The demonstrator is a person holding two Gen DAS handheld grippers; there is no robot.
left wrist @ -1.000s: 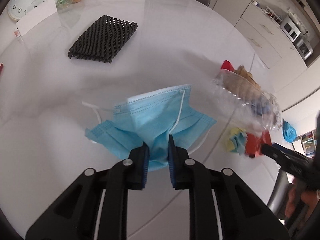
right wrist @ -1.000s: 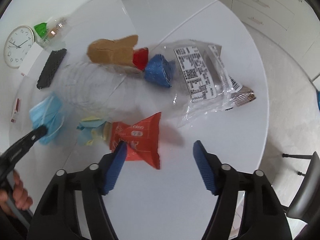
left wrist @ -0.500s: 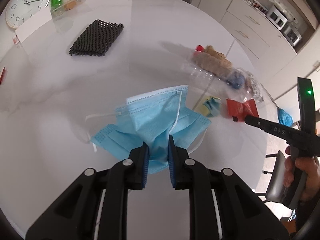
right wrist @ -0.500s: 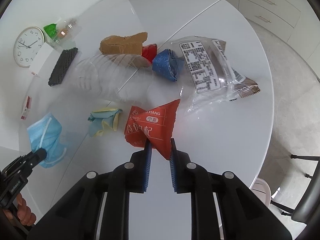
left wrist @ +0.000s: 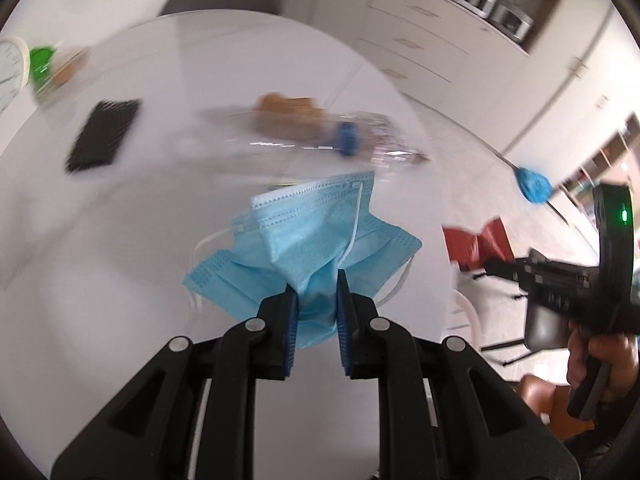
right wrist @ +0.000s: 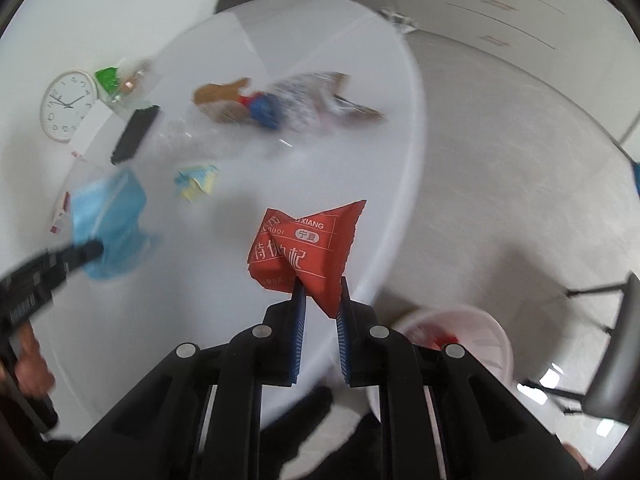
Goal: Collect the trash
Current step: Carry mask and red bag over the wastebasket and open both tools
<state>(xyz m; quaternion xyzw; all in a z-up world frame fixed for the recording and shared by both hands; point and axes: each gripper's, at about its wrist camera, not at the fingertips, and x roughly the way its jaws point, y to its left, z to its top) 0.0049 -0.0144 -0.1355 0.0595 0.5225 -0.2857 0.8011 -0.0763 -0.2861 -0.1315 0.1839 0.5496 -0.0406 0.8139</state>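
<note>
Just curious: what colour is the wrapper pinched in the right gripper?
Red with white lettering; the wrapper shows best in the right wrist view.

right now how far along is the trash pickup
Partly done: the white bin on the floor already holds some red scraps. In hand: left tongs pinch the blue mask, right tongs the red wrapper. Left on the table: yellow paper, brown cardboard, clear bag.

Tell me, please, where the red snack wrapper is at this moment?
In the right wrist view the red snack wrapper is pinched in the right claw, lifted over the white table's near edge, with the white bin on the floor just right of it.
</note>
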